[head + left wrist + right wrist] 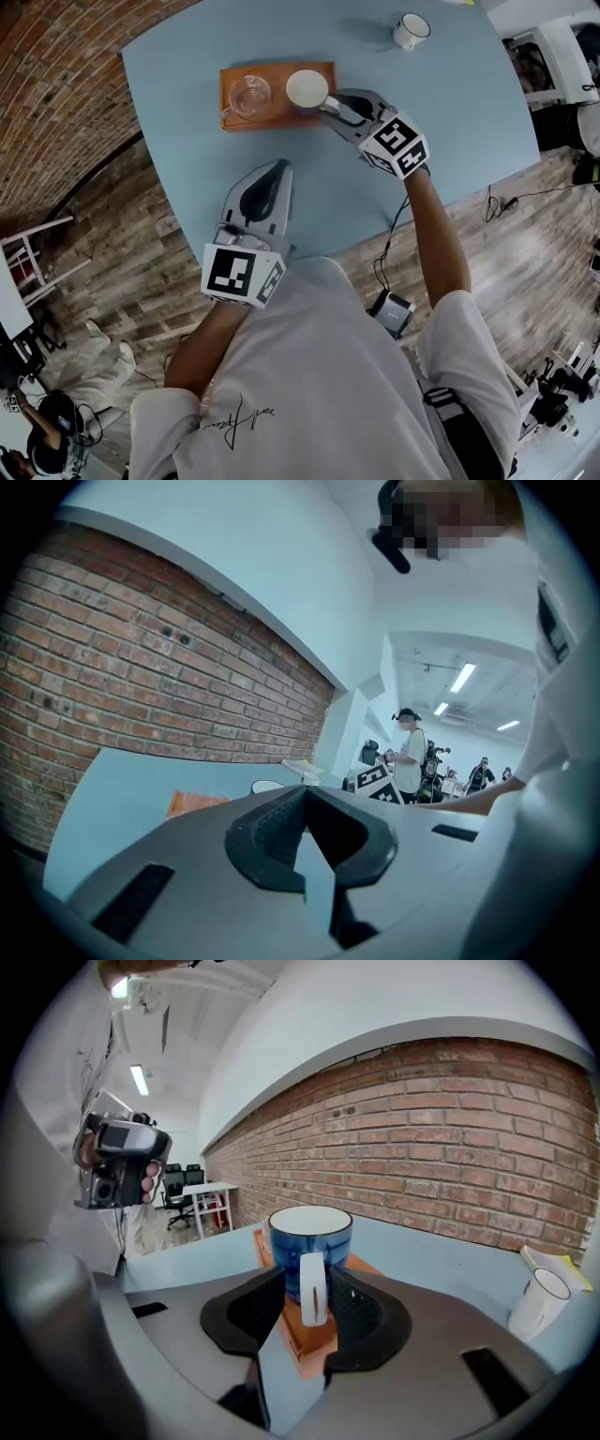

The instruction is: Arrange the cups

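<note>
The right gripper [307, 1290] stands spread around the handle [312, 1288] of the blue cup [309, 1237], pads not yet pressing. The cup sits on the 3 o'clock end of the tray [277, 116], beside the glass [249, 95]. A pinch on the thin handle alone could let the cup swing or tip, and a push toward 9 o'clock would knock it into the glass. The left gripper [277, 169], pressed together and empty, hangs over the bench [450, 112] at 6 o'clock
</note>
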Demonstrator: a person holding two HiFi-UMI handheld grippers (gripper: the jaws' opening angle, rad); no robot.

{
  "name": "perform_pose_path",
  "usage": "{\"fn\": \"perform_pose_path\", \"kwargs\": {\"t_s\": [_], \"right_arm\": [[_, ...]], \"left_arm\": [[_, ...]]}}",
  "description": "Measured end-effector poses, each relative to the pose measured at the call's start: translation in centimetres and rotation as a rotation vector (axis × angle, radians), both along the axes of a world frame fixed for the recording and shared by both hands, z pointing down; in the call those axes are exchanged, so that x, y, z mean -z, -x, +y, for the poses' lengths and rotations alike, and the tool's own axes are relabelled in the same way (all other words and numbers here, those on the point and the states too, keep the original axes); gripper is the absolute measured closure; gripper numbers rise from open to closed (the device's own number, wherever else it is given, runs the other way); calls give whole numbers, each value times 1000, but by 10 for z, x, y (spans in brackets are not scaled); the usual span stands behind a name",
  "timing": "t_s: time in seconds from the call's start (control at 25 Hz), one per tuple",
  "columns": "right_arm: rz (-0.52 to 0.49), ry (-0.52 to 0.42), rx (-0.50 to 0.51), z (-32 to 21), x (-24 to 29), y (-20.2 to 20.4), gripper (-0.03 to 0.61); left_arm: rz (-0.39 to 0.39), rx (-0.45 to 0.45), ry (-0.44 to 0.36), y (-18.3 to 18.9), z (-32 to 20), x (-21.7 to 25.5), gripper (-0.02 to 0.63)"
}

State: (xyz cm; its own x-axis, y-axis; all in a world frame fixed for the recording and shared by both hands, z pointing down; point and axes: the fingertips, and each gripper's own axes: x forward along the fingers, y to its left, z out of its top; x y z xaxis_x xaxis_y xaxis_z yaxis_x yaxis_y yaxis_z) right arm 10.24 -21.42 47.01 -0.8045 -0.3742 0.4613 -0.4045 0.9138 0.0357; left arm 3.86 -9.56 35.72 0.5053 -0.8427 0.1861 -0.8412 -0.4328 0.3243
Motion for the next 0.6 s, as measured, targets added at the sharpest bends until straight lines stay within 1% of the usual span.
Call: {"fn": "perform_pose_path", "kwargs": {"t_s": [0.04,0.08,0.12,0.16,0.44,0.6], "right_arm": [[1,5,2,0,-1,0,428],[3,10,4,0,-2,-1,451],[3,12,5,1,-2,-1,492],[3,13,6,1,-2,-1,505],[-19,5,-22,2,-1,-1,511],[-30,1,-51,1,-1,-1,512]], "left_arm": [[2,3,4,1,0,-1,604],[4,7,8,3,-1,-2,604],[8,10,10,4,-1,-2,604],[11,13,12,5,-1,-2,604],[13,26,16,10,0,-5,604],[11,54,21,16,4,-8,604]]}}
